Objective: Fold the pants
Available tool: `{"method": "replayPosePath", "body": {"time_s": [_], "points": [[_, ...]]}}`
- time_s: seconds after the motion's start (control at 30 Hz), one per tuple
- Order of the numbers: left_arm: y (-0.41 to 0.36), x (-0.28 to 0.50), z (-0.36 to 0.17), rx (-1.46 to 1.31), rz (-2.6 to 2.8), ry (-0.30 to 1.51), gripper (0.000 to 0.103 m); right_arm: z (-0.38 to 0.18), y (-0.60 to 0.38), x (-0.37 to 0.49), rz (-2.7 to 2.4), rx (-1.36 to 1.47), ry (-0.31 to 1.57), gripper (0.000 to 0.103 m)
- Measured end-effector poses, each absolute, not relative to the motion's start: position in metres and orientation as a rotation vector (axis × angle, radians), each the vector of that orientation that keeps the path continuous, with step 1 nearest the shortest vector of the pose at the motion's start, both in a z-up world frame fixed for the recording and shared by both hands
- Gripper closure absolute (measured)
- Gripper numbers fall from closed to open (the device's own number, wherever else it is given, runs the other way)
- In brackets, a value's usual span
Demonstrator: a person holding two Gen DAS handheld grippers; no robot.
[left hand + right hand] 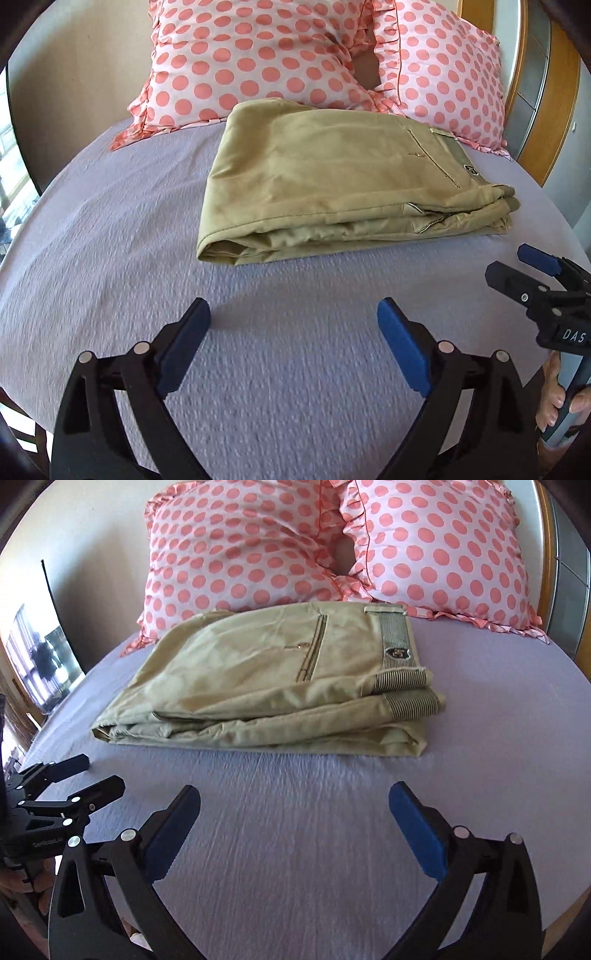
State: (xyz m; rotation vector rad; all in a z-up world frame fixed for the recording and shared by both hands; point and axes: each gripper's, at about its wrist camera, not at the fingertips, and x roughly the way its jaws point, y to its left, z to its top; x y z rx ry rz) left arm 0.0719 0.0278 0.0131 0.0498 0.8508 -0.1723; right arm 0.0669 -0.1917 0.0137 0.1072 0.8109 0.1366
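Khaki pants [332, 177] lie folded into a compact stack on the lilac bed sheet [110, 240], waistband to the right; they also show in the right wrist view [266, 679]. My left gripper [293, 314] is open and empty, hovering over the sheet in front of the pants. My right gripper [295, 801] is open and empty, also short of the pants. The right gripper shows at the right edge of the left wrist view [517, 267], open. The left gripper shows at the left edge of the right wrist view [96, 775], open.
Two pink polka-dot pillows [258, 59] [443, 74] stand behind the pants against the wall. A wooden headboard or door frame [532, 110] is at the right. A window or mirror [40, 653] is at the left. The bed sheet [314, 849] stretches in front.
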Motion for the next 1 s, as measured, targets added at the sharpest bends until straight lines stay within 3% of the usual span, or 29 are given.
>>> {"method": "replayPosePath", "body": {"time_s": [0.07, 0.4, 1.0], "points": [[0.024, 0.071, 0.010, 0.077, -0.135, 0.855, 0.002, 0.009, -0.189, 0.064, 0.104, 0.091, 0.813, 0.001], [0.026, 0.059, 0.004, 0.067, -0.116, 0.759, 0.002, 0.002, -0.182, 0.054, 0.042, 0.024, 0.758, 0.001], [0.026, 0.059, 0.004, 0.067, -0.115, 0.759, 0.002, 0.002, -0.181, 0.052, 0.034, 0.026, 0.745, 0.001]]}}
